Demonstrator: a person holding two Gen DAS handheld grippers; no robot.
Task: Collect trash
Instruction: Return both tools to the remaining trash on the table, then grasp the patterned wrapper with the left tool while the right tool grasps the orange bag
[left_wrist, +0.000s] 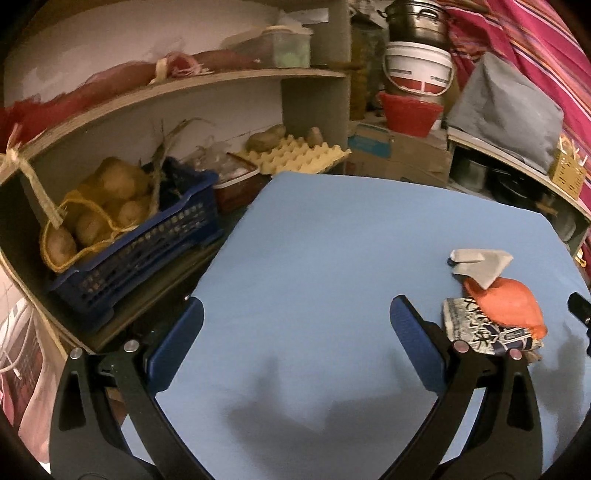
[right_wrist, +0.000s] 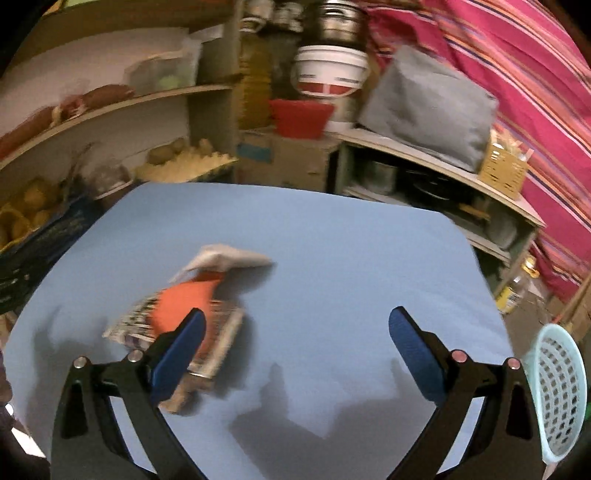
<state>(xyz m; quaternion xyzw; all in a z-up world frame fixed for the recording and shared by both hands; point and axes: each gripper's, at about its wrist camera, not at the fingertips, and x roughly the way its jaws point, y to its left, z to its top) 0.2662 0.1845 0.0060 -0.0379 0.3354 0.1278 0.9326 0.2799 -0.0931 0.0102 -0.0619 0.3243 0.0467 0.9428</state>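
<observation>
Left tool (left_wrist: 295, 325) half hiding printed wrapper (left_wrist: 476, 328).

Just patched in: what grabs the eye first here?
A small trash pile on the blue table: an orange wrapper lying over a printed packet, grey paper behind. Both grippers, left and right, hang open and empty; a pale basket sits at far right.

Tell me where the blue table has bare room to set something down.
Bare blue table runs between the trash pile and the shelf-side edge by the potato crate, and from the pile right toward the perforated basket. Crowded only at the pile itself.
</observation>
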